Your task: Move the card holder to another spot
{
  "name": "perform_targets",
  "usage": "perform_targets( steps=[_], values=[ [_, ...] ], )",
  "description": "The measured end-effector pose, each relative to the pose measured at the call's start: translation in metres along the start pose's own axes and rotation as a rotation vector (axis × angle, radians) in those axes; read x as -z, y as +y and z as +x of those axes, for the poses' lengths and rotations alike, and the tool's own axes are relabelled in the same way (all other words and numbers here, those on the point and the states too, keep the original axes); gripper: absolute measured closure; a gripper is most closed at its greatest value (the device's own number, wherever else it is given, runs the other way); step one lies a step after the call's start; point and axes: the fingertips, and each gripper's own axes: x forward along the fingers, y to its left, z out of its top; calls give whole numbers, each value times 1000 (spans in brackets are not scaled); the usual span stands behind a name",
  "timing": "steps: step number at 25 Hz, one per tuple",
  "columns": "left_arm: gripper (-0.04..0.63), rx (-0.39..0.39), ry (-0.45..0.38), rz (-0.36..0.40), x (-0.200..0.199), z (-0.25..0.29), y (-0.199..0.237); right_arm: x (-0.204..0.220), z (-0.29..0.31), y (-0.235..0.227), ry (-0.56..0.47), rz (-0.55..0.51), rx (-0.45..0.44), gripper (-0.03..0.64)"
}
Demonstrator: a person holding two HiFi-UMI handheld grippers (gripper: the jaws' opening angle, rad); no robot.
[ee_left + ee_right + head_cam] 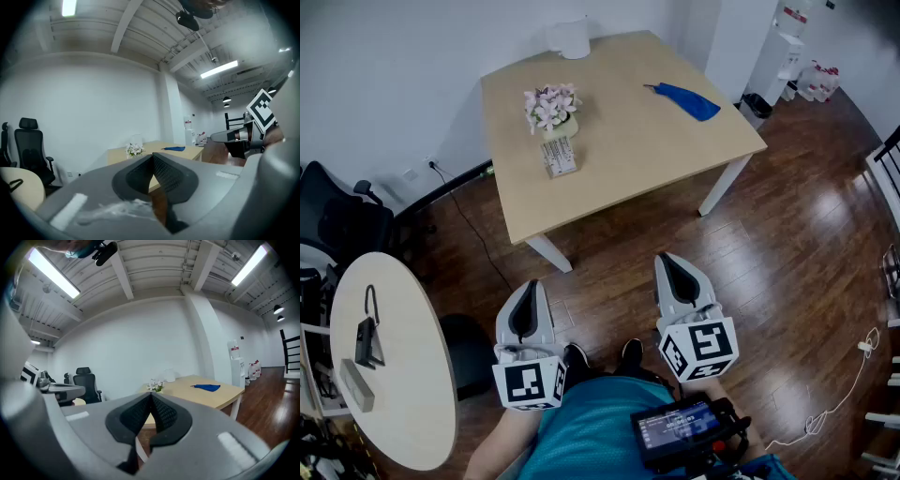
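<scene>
The card holder (559,157), a small clear stand with cards in it, rests on the light wooden table (628,150) just in front of a pot of pink and white flowers (550,107). Both grippers hang over the floor close to the person's body, well short of the table. My left gripper (528,285) is shut with nothing between its pads, and so is my right gripper (665,259). In the left gripper view the shut left gripper (152,156) points toward the flowers (135,150). In the right gripper view the shut right gripper (151,394) points at the table, flowers (155,386) beyond. The card holder cannot be made out in either gripper view.
A blue cloth (686,99) lies at the table's far right and a white object (572,39) at its back edge. A round table (403,394) with a black item (366,339) stands at the left, near a black office chair (337,220). Dark wooden floor (787,244) surrounds the table.
</scene>
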Motion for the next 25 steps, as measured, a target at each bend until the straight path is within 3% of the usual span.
perform_targets(
  steps=[5, 11, 20, 25],
  values=[
    [583, -12, -9, -3, 0, 6, -13, -3, 9, -13, -11, -11, -16, 624],
    [583, -27, -5, -28, 8, 23, 3, -1, 32, -9, 16, -42, -24, 624],
    [583, 80, -55, -79, 6, 103, 50, -19, 98, 2, 33, -101, 51, 624],
    [583, 127, -80, -79, -6, 147, 102, -42, 143, 20, 29, -119, 112, 624]
  ],
)
